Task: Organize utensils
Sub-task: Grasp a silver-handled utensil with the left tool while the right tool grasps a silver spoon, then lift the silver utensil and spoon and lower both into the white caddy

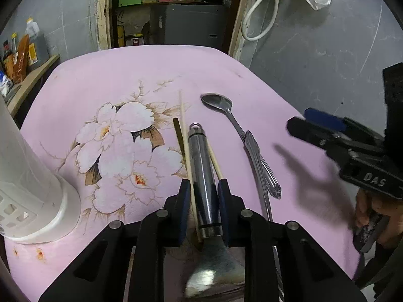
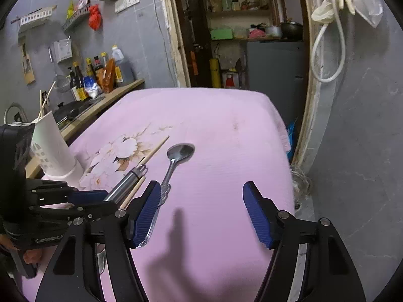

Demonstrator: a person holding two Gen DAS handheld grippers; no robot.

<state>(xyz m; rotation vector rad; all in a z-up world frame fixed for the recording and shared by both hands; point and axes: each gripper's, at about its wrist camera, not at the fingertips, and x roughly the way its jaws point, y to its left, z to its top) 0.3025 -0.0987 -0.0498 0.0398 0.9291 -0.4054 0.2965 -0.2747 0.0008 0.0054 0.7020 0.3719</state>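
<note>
My left gripper (image 1: 203,196) is shut on the steel handle (image 1: 202,173) of a spatula-like utensil, whose blade shows blurred below the jaws; a pale chopstick (image 1: 185,136) is caught beside it. A second chopstick (image 1: 215,161) lies under the handle. A metal spoon (image 1: 241,136) lies on the pink floral tablecloth (image 1: 113,80) to the right. In the right wrist view my right gripper (image 2: 202,211) is open and empty above the cloth, right of the spoon (image 2: 176,157) and the steel handle (image 2: 126,185). The white utensil holder (image 2: 51,148) stands at left, chopsticks in it.
The holder's base (image 1: 32,188) is at the left edge of the left wrist view. A counter with sauce bottles (image 2: 95,75) runs along the left wall. A doorway with shelves (image 2: 239,32) is behind the table. A hose and gloves (image 2: 330,12) hang at right.
</note>
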